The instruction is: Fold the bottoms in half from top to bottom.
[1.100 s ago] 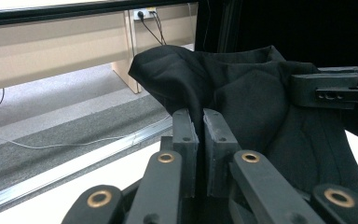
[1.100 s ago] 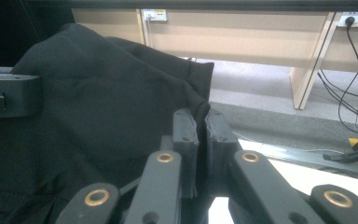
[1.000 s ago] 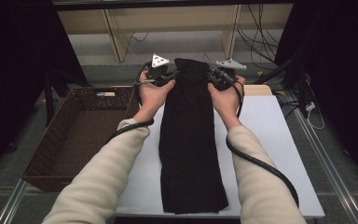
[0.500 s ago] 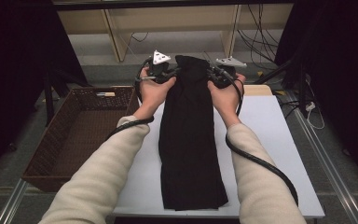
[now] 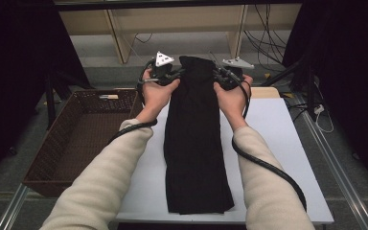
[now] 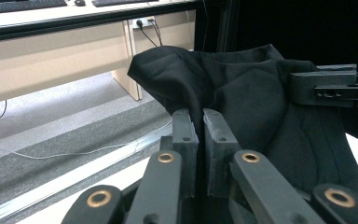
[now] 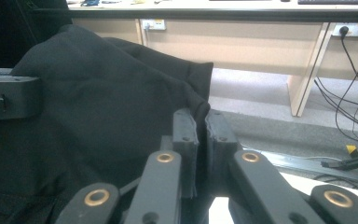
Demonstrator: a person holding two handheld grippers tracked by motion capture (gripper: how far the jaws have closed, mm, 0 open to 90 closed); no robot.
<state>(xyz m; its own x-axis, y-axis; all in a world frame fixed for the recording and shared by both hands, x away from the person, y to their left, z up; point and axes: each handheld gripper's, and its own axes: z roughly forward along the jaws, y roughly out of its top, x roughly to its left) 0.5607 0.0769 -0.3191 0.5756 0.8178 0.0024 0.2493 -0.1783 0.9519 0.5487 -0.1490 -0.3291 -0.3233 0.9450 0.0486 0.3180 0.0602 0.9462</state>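
A long black cloth [image 5: 194, 139] lies folded lengthwise down the middle of the white table [image 5: 278, 143], its far end lifted off the surface. My left gripper [image 5: 175, 75] is shut on the cloth's far left corner, and in the left gripper view the fabric [image 6: 242, 93] is pinched between its own gripper [image 6: 200, 114]. My right gripper [image 5: 219, 75] is shut on the far right corner. The right gripper view shows the cloth's hem [image 7: 121, 107] clamped in that gripper [image 7: 201, 116]. Both hands hold the far edge raised at the table's back.
A brown wicker basket [image 5: 62, 153] stands at the left of the table, with a small pale item at its far end. Wooden desk legs [image 5: 117, 36] and loose cables [image 5: 268, 43] lie beyond the table. A metal rail [image 5: 335, 167] runs along the right side.
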